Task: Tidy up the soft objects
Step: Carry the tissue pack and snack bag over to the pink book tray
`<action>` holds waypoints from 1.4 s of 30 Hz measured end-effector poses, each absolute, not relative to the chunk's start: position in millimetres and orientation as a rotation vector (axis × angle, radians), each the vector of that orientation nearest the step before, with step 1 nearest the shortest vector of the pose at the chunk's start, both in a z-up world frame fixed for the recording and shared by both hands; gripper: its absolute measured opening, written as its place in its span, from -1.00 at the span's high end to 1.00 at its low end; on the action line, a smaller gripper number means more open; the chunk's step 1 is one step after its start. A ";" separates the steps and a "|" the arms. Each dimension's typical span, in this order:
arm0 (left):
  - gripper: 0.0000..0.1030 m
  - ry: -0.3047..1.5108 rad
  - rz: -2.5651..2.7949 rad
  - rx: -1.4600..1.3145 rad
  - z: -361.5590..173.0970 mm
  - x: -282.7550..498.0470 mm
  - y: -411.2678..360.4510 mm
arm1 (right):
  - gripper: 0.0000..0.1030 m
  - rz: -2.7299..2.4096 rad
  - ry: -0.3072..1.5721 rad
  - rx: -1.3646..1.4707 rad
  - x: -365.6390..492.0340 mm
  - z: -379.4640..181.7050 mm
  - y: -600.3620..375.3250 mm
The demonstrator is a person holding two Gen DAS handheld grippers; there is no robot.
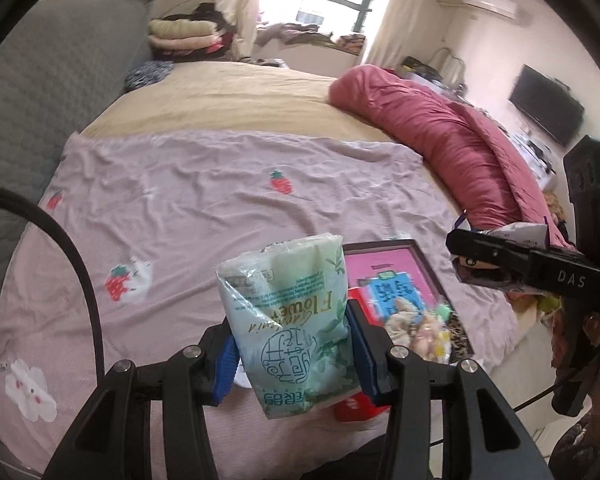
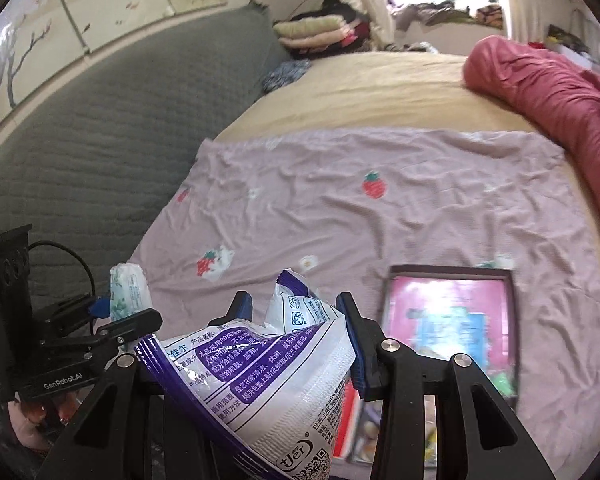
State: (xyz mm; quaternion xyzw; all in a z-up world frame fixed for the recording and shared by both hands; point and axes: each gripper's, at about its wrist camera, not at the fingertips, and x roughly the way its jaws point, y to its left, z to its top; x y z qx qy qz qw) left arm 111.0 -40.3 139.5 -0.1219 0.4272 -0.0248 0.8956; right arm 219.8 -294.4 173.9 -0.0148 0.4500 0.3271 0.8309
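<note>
The left gripper (image 1: pixel 290 354) pinched a pale green tissue pack (image 1: pixel 288 328) between its blue pads (image 1: pixel 225 364), the pack standing upright with its long axis running up out of the jaws and its loose top free above them. The right gripper (image 2: pixel 296 340) was clamped on a purple-and-white wipes pack (image 2: pixel 260 380), which lay slanted across its jaws, one crumpled end sticking up, the other hanging toward the camera. Both packs were held in the air above the lilac strawberry-print blanket (image 1: pixel 204 200). The dark-rimmed box (image 2: pixel 510 280) with a pink lining sat on the blanket just ahead and to the right of both grippers, already holding a blue packet (image 1: pixel 392 292) and what looked like small soft items, though blur made these hard to tell. The right gripper seemed the nearer to the box, so its pack would probably go in first, tipped down and rightward over the near rim
</note>
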 end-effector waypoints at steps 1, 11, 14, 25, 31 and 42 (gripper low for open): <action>0.05 0.882 -0.064 -0.244 143.1 111.7 -48.6 | 0.13 0.687 0.947 -0.024 218.4 177.2 -301.8; 0.05 0.886 -0.181 -0.141 157.5 118.3 -134.5 | 0.13 0.614 0.872 0.063 204.8 199.4 -391.4; 0.05 0.896 -0.213 -0.118 156.8 122.2 -159.1 | 0.13 0.597 0.860 0.081 202.2 200.8 -413.0; 0.05 0.968 -0.317 -0.025 128.2 142.2 -239.2 | 0.13 0.542 0.806 0.124 197.3 188.9 -471.5; 0.05 1.035 -0.348 0.002 96.8 151.2 -262.5 | 0.13 0.517 0.796 0.154 202.0 169.7 -489.2; 0.05 1.130 -0.364 0.047 43.3 171.0 -276.0 | 0.12 0.477 0.786 0.062 213.5 114.9 -484.1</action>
